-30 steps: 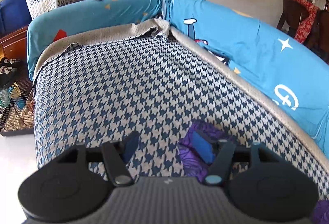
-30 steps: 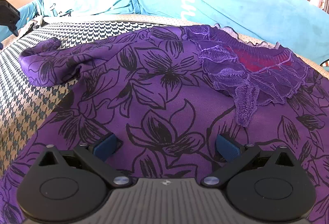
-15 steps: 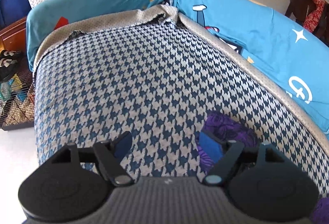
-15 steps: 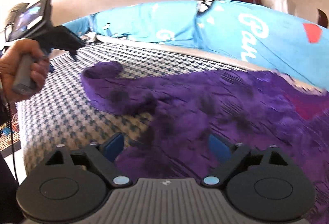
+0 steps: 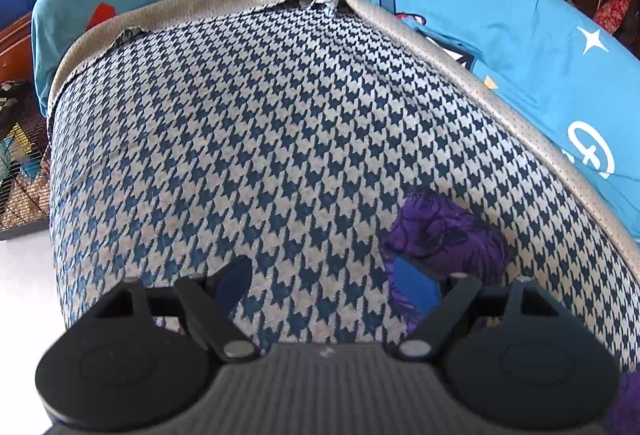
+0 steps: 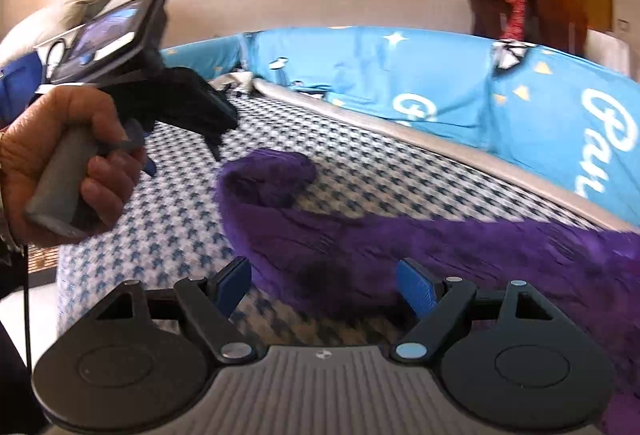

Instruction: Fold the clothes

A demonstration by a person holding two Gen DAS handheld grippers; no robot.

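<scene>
The fold looked barely begun — the purple garment (image 6: 400, 235) lay spread across the checked bed (image 5: 280, 123), its left sleeve end bunched, no clean crease showing. The left claw (image 5: 324, 279) was widening, the sleeve end beside its right finger, nothing pinched. The right claw (image 6: 324, 287) was narrowing over the near hem without gripping it. Every fold seemed left to do.

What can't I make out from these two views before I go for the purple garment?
- Purple garment: right wrist view is motion-blurred, print and folds unreadable; its far side runs off the right edge.
- Rolled sleeve end: in the left wrist view the left gripper body hides its lower part.
- Left gripper, right wrist view: fingertips blurred; opening per the other view.
- Right gripper: closing, nothing pinched.
</scene>
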